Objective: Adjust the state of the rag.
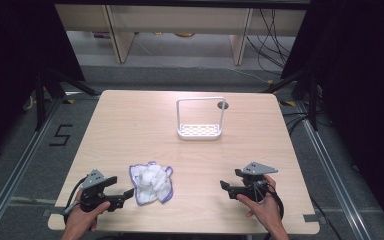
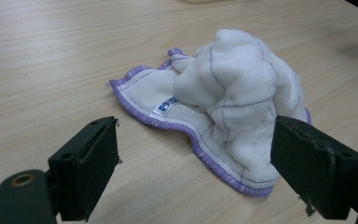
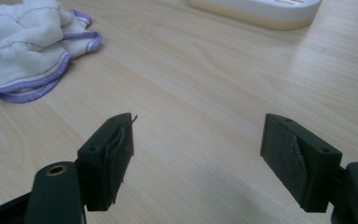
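Observation:
A crumpled white cloth with purple edging (image 1: 151,183) lies on the wooden table (image 1: 130,130) near its front left. My left gripper (image 1: 126,195) rests low at the front left, pointing right at the cloth, open with nothing between its jaws. In the left gripper view the cloth (image 2: 228,102) lies just beyond the black fingers (image 2: 91,163). My right gripper (image 1: 224,187) sits at the front right, pointing left, open and empty. In the right gripper view the cloth (image 3: 32,42) shows at the top left and bare table lies between the fingers (image 3: 109,158).
A white rack with a tall wire frame and a perforated base (image 1: 199,131) stands at the table's far middle; its base (image 3: 261,11) shows at the top of the right gripper view. A small dark round spot (image 1: 223,105) sits behind it. Shelving and cables lie beyond the table.

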Tool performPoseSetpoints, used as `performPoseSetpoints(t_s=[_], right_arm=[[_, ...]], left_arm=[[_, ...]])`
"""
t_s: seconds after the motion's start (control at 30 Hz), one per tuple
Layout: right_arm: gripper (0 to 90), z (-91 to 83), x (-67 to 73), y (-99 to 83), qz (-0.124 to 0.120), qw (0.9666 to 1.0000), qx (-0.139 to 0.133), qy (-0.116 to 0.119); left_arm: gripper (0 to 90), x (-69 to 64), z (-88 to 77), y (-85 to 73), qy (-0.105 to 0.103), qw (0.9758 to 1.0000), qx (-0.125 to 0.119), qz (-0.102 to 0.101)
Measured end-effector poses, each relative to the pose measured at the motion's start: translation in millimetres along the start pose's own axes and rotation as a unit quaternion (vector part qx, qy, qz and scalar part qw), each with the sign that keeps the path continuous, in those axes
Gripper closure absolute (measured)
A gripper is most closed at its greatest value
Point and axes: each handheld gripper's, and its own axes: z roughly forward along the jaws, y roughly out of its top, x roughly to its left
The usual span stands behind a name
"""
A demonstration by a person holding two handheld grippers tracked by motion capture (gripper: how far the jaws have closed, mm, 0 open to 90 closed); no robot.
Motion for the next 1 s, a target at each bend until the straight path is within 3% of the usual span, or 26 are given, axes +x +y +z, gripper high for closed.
performPoseSetpoints(t_s=[0.07,0.53,0.6,0.73,0.87,0.9,0.93,1.0], right_arm=[[26.3,1.8,-0.9,0.9,-0.017,0.9998,-0.008,0.008],[27.0,12.7,11.5,10.7,-0.04,0.9991,-0.011,0.001],[27.3,18.5,17.9,18.4,-0.053,0.9985,-0.01,0.008],[27.7,28.7,26.1,25.1,-0.066,0.9977,-0.007,0.013],[29.5,47.6,34.0,35.5,-0.095,0.9953,0.001,0.017],[29.5,51.0,34.3,37.0,-0.098,0.995,0.005,0.019],[29.5,51.0,34.3,37.0,-0.098,0.995,0.005,0.019],[30.8,57.5,34.1,39.9,-0.092,0.9956,0.006,0.019]], left_arm=[[14.8,0.0,0.6,0.0,0.0,1.0,-0.003,-0.005],[15.9,17.4,11.2,6.5,0.027,0.9995,0.011,-0.01],[17.3,23.9,14.7,9.0,0.037,0.9989,0.016,-0.022],[18.2,27.8,21.1,13.7,0.047,0.9984,0.017,-0.027],[23.7,27.4,28.9,15.8,0.035,0.9985,0.032,-0.026],[23.7,26.0,30.4,17.5,0.043,0.9981,0.044,-0.003],[23.9,26.0,30.4,17.5,0.043,0.9981,0.044,-0.003],[24.7,26.3,30.9,20.2,0.051,0.9972,0.052,0.016]])
